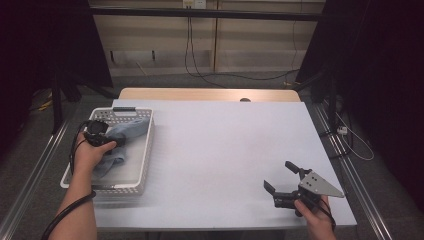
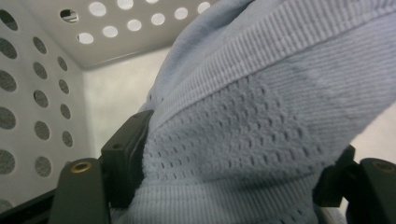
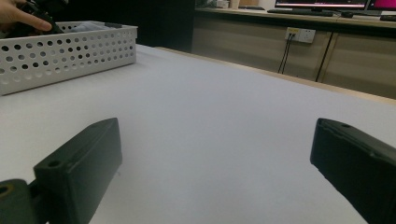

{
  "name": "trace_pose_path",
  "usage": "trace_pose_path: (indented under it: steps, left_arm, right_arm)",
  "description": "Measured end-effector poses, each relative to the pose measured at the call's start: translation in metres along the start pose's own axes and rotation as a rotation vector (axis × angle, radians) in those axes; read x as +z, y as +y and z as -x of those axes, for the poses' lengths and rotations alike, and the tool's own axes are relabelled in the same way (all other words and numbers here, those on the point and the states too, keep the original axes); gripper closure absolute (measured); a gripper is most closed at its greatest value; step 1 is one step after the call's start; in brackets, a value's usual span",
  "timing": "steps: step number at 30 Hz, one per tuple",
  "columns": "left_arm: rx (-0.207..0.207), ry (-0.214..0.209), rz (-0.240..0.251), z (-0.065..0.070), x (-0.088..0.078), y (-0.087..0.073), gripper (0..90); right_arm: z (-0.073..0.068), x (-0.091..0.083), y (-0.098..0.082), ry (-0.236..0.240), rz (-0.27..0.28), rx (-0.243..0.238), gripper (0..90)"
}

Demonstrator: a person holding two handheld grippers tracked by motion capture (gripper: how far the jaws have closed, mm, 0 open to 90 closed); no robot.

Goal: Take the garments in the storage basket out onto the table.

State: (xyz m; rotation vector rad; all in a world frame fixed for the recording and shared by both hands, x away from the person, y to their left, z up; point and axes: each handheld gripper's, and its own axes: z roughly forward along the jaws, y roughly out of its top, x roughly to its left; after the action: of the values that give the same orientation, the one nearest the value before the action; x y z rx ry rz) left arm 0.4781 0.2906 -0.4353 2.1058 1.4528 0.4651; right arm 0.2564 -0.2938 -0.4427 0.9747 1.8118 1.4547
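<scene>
A light-blue knitted cloth (image 1: 125, 132) lies in the white perforated basket (image 1: 146, 150) at the table's left. My left gripper (image 1: 97, 131) reaches down into the basket over the cloth. In the left gripper view the cloth (image 2: 261, 93) bulges between both black jaws, and the pads (image 2: 126, 154) press into its sides, so the left gripper (image 2: 233, 158) is shut on it. The basket's holed wall (image 2: 42, 93) stands just behind. My right gripper (image 1: 278, 175) rests near the table's front right corner, open, with bare table between its jaws (image 3: 215, 154).
The white table sheet (image 1: 225, 150) stretches between the basket and the right gripper. In the right gripper view the basket (image 3: 70, 51) stands far off at the left, with a hand above it. Cables hang by the back wall (image 1: 190, 55). Metal rails run along both table sides.
</scene>
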Motion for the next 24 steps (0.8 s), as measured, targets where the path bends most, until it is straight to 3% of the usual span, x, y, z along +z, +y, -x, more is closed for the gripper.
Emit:
trace_pose_path:
  steps: [8,17,24]
  left_arm:
    - [-0.024,-0.015,-0.030,0.001,-0.003,0.000,37.3]
    - [-0.059,0.010,-0.074,0.008,-0.008,0.002,50.2]
    - [-0.048,0.001,-0.109,0.009,-0.014,0.006,56.2]
  right_arm:
    - [0.001,-0.001,0.000,-0.003,-0.001,-0.001,2.0]
    - [0.000,-0.002,0.000,0.001,0.001,-0.006,2.1]
    - [0.002,-0.003,0.000,-0.007,0.005,0.000,2.1]
